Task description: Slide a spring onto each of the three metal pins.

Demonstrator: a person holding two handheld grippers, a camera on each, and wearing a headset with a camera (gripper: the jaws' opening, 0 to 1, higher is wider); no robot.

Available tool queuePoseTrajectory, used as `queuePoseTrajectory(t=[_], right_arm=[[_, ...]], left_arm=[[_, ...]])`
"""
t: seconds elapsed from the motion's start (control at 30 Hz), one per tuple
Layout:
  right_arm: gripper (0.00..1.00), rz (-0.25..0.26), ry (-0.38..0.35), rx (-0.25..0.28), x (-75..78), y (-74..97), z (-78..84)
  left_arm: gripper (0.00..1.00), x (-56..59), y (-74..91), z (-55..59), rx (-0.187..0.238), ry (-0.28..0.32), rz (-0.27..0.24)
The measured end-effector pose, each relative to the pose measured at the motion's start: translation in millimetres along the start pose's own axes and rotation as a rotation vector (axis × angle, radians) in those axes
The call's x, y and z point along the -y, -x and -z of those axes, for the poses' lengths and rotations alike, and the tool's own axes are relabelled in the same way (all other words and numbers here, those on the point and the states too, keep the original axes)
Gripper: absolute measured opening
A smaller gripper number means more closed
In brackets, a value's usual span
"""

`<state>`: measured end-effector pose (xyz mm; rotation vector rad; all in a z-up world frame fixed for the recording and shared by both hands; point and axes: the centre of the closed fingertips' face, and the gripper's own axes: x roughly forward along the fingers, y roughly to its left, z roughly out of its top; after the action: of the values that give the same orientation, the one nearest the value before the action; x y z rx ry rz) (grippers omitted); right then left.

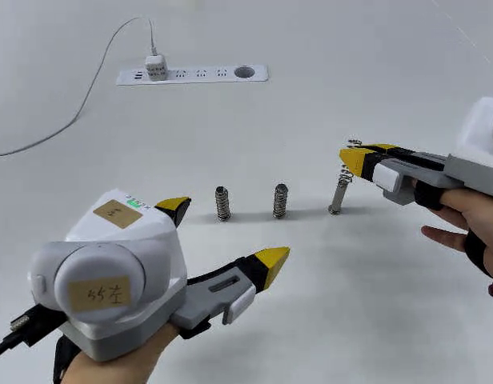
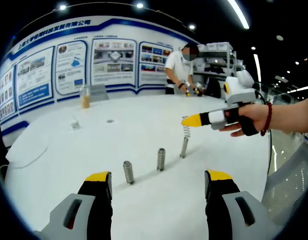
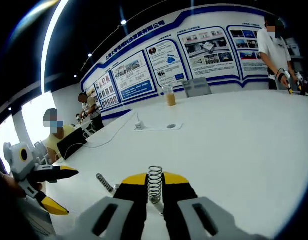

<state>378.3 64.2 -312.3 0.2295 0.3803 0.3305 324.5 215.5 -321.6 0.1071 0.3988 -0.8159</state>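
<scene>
Three pins counted, three springs counted; two springs seated, the third held at the right-hand pin.

Left gripper (image 1: 226,228): two tan labels with handwriting, not legible; jaws spread wide and empty, just short of the pin row. Left pin (image 1: 222,204) and middle pin (image 1: 280,201) stand upright, each with a spring around it. Right pin (image 1: 338,197) leans, foot on the white table (image 1: 310,320). Right gripper (image 1: 347,158): jaws pressed on the third spring (image 3: 154,182), whose lower end meets the top of that pin. One power strip (image 1: 206,74) lies at the far side, markings too small to read.
</scene>
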Motion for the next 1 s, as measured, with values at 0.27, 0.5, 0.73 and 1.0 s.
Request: queuePoseTrajectory(t=[0.27,0.5,0.73,1.0], right_arm=[[0.12,0.006,0.065,-0.008,-2.9,1.7,4.6],[0.12,0.005,0.154,-0.019,-8.8,1.9,8.9],[0.12,0.016,0.213,-0.028,-11.1,1.6,9.4],[0.12,0.052,0.27,-0.062,-10.1,2.3,18.2]], left_arm=[[0.78,-1.4,2.0,3.5,-0.009,0.013,-0.007],[0.77,-2.7,2.8,2.7,-0.006,0.014,-0.011],[0.76,-1.8,2.7,2.9,-0.006,0.011,-0.008],[0.74,-2.5,3.9,0.6,0.004,0.007,-0.011]])
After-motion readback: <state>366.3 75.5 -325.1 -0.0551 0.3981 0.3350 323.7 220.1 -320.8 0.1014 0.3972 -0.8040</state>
